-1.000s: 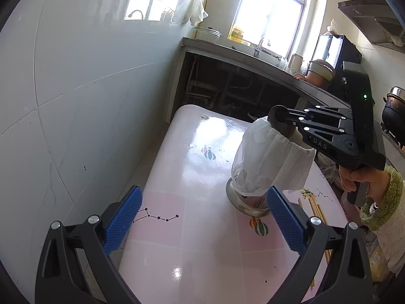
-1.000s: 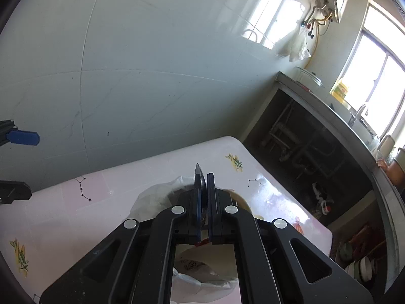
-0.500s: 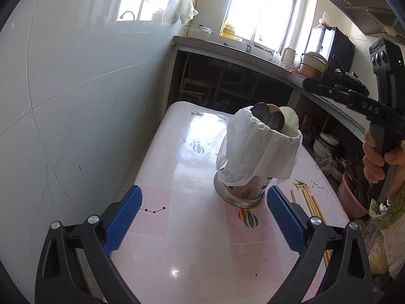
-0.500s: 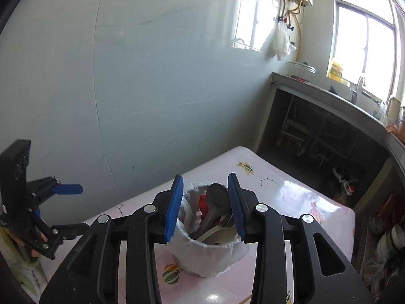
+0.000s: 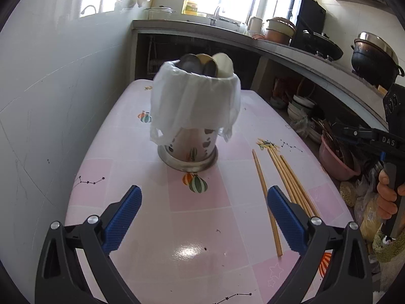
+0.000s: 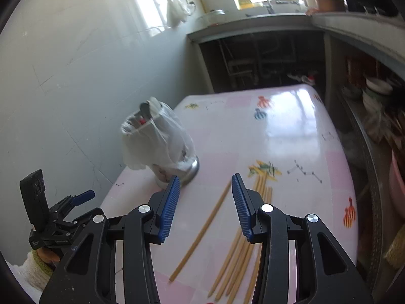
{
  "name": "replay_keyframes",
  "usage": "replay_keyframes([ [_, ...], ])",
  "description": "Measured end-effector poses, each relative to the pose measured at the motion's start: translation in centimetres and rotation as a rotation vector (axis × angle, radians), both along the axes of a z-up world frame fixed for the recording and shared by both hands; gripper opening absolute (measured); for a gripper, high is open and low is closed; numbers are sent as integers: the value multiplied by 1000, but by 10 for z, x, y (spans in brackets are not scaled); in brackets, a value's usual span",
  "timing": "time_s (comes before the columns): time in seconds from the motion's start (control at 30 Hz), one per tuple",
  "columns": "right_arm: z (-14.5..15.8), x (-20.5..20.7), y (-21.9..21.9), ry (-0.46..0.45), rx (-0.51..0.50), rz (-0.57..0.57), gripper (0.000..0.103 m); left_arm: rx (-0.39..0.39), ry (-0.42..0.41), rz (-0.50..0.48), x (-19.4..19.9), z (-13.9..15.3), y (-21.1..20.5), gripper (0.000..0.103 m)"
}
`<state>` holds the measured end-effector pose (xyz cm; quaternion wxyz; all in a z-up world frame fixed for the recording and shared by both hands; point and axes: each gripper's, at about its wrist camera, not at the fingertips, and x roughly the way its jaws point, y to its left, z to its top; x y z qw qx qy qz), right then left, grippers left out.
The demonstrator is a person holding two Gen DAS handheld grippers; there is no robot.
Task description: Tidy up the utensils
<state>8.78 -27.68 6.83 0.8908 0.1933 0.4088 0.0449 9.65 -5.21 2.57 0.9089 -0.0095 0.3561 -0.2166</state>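
Chopsticks [image 6: 235,250] are laid loose on the pink table [image 6: 291,136], beside the bag-lined utensil holder [image 5: 193,116]. Right gripper [image 6: 206,204] is seen opening above them, nothing between; left gripper [image 5: 203,215] spread wide, empty.

Both grippers: black frames, ribbed blue pads on fingers [image 5: 286,215], silver screws. Right gripper [image 5: 353,133] marked "DAS". Fuzzy green cuff [image 5: 387,245] over white sleeve [image 6: 34,276].
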Motion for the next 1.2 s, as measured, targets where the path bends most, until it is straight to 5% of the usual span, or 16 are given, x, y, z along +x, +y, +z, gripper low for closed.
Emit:
replay_keyframes([
  [0.37, -82, -26, -16, 191, -36, -49, 20, 64, 112, -94, 9, -44, -76, 93],
  [0.73, -111, -16, -3, 242, -129, 21, 10, 257, 113, -189, 19, -78, -135, 41],
  [1.1, -113, -13, -4, 259, -118, -4, 6, 268, 107, -170, 24, -85, -133, 6],
  [1.2, -113, -13, 2, 263, -91, 11, 5, 238, 126, -152, 24, -84, -123, 6],
])
